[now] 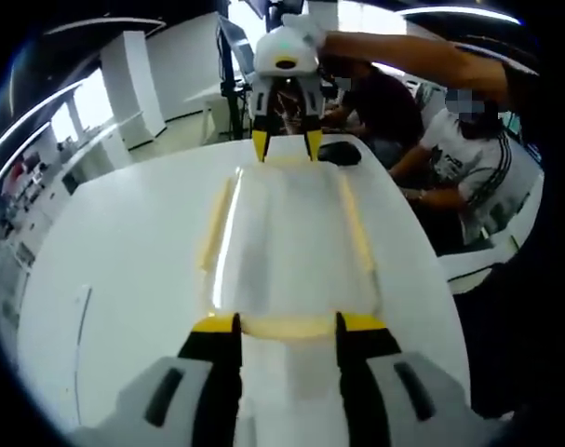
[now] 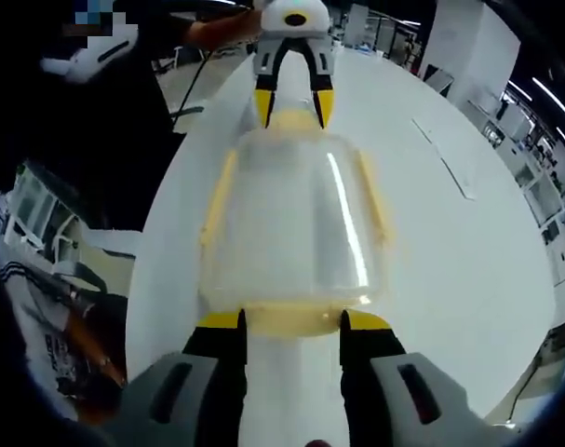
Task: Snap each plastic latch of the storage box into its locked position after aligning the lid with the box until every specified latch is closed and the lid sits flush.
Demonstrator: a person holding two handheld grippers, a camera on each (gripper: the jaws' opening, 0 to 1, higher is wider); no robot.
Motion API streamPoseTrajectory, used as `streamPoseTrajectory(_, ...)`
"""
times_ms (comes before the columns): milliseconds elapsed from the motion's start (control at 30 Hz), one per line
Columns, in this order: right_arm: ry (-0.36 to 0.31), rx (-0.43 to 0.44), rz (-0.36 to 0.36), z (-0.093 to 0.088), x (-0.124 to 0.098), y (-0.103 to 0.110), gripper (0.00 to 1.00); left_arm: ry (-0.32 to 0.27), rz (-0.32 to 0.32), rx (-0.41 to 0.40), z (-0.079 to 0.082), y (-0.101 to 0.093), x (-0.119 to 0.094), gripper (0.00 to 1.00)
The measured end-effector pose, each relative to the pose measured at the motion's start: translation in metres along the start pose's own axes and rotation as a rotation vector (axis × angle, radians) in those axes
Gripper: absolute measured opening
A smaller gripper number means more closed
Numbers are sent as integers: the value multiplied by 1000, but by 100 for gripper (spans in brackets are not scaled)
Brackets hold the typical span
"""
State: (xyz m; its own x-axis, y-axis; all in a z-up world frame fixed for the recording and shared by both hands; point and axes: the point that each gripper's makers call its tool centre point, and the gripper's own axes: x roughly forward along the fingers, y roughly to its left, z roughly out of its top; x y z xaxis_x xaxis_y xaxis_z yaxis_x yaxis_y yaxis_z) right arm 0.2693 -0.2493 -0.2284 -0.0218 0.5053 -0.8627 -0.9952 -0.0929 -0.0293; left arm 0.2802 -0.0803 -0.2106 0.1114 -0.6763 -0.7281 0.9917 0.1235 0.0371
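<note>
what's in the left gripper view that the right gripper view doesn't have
Left gripper view alone: two seated people beyond the table's far end and a dark object on the table beside the box.

Right gripper view alone: a thin strip lying flat on the table, off to the box's side.

Both: the clear storage box with pale yellow latches on the white table, the left tool and right tool open at opposite ends, each straddling an end latch.

Open-plan office or lab: white tables (image 1: 124,242), seated people (image 1: 468,149).
</note>
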Motion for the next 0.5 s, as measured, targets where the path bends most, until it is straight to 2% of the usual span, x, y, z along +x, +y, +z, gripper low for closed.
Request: streamPoseTrajectory(500,5,-23,7,16,4,-8,37,-3,22,-8,-13,-4,-24,38)
